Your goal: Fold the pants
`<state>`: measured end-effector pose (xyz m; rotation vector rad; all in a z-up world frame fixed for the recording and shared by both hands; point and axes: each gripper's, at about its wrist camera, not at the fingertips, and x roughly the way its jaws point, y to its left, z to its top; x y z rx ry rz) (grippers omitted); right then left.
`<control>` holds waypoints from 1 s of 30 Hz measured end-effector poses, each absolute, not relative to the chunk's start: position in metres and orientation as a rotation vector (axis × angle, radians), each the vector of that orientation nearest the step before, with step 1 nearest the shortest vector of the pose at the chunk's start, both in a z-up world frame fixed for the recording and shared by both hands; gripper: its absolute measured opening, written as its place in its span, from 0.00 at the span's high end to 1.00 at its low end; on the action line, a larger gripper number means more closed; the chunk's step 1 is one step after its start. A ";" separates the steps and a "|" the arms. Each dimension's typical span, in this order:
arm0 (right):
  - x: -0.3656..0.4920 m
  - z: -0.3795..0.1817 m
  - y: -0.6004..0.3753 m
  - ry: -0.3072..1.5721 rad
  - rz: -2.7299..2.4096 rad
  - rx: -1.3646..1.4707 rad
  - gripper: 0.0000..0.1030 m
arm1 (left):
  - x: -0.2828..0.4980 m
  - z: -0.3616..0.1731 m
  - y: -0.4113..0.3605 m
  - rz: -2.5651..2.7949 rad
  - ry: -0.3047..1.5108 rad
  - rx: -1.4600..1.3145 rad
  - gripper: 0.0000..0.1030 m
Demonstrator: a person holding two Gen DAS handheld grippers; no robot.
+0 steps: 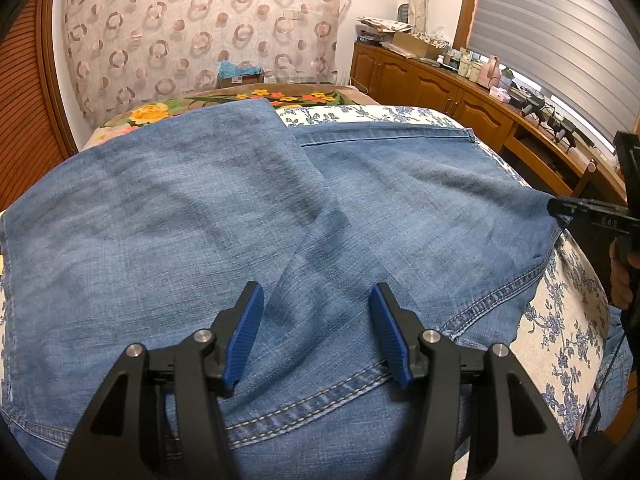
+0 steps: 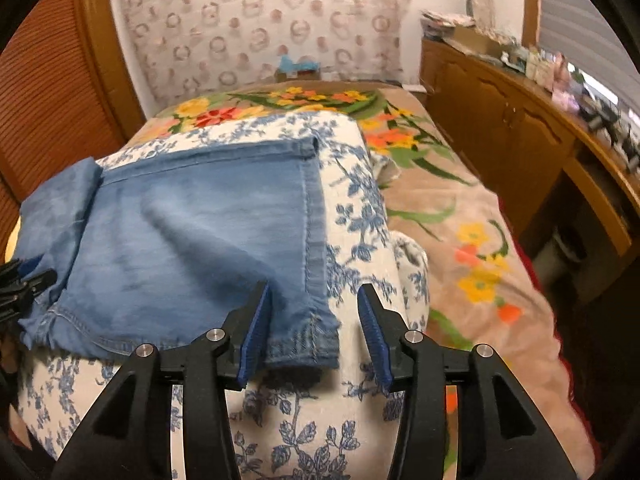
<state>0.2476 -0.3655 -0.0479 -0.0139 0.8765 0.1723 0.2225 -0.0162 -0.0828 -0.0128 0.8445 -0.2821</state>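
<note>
Pants (image 1: 248, 216) lie folded on the sheet (image 2: 304, 436), directly ahead of the left gripper (image 1: 316, 312). Their corner sits between the right gripper (image 2: 312, 312) fingers; blanket (image 2: 460, 216) to its right, cabinet (image 2: 500, 120) beyond.

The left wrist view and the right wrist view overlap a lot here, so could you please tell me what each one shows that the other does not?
Only the left wrist view shows the open left gripper over the jeans, filling the frame. Only the right wrist view shows the open right gripper straddling the jeans' near corner, plus the flowered blanket's long stretch. Both show the jeans on the blue-floral sheet, the circle-patterned curtain and the wooden cabinets.
</note>
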 end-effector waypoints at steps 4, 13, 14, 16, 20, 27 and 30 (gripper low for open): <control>0.243 -0.059 -0.363 0.909 0.174 -0.022 0.55 | 0.223 -0.083 -0.017 -0.282 0.844 -0.012 0.46; 0.237 -0.070 -0.355 0.909 0.149 -0.060 0.54 | 0.222 -0.083 -0.016 -0.282 0.844 -0.012 0.46; 0.237 -0.071 -0.355 0.906 0.148 -0.068 0.54 | 0.222 -0.083 -0.016 -0.282 0.844 -0.012 0.46; 0.234 -0.071 -0.352 0.897 0.149 -0.080 0.54 | 0.222 -0.083 -0.016 -0.282 0.844 -0.011 0.46; 0.231 -0.071 -0.348 0.879 0.192 -0.078 0.79 | 0.223 -0.083 -0.016 -0.278 0.843 -0.004 0.46; 0.233 -0.049 -0.345 0.830 0.281 -0.005 0.86 | 0.213 -0.067 -0.012 -0.259 0.830 -0.023 0.46; 0.234 -0.026 -0.341 0.777 0.326 0.024 0.86 | 0.206 -0.052 -0.005 -0.255 0.803 -0.025 0.46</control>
